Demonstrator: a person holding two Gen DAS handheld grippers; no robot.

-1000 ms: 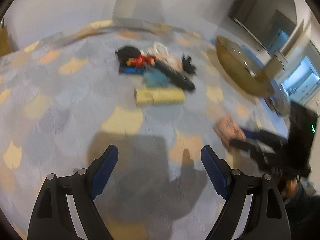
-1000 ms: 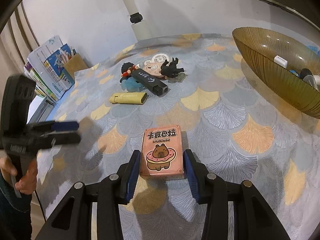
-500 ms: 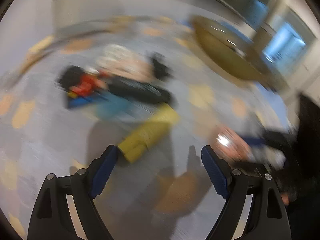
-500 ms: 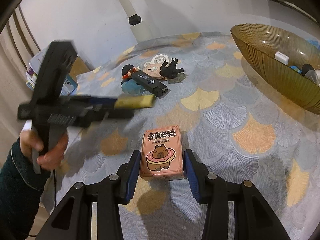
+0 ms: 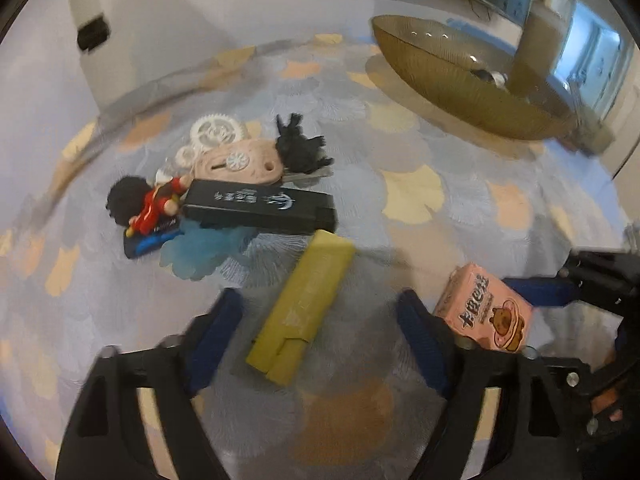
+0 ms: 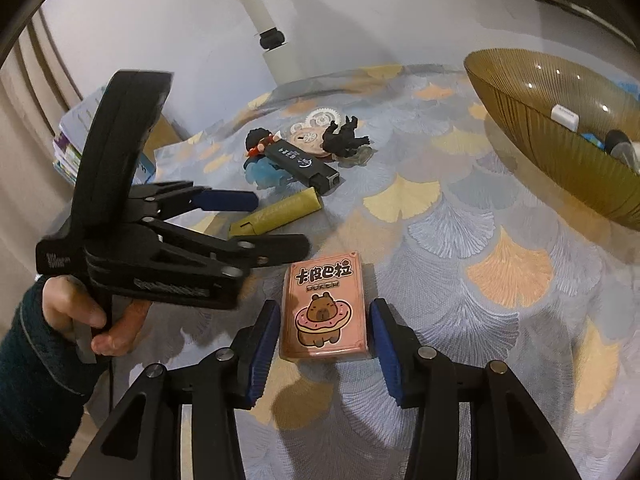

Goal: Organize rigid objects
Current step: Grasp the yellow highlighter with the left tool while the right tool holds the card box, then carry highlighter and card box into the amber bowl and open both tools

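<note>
Swung in from the left since a second ago, the left gripper (image 5: 318, 326) now brackets the flat olive-yellow rectangular case (image 5: 303, 307) with its blue-padded jaws wide apart, not touching it. Near the right gripper (image 6: 323, 350), whose jaws stand apart on either side, lies the pink capybara card box (image 6: 323, 307) on the fan-patterned tablecloth (image 6: 460, 240). The ribbed amber glass bowl (image 6: 552, 152) sits far right.

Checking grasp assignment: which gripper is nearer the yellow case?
Left. The left gripper hangs open with the yellow case between its fingers; the right gripper sits farther back, open around the pink card box.
</note>
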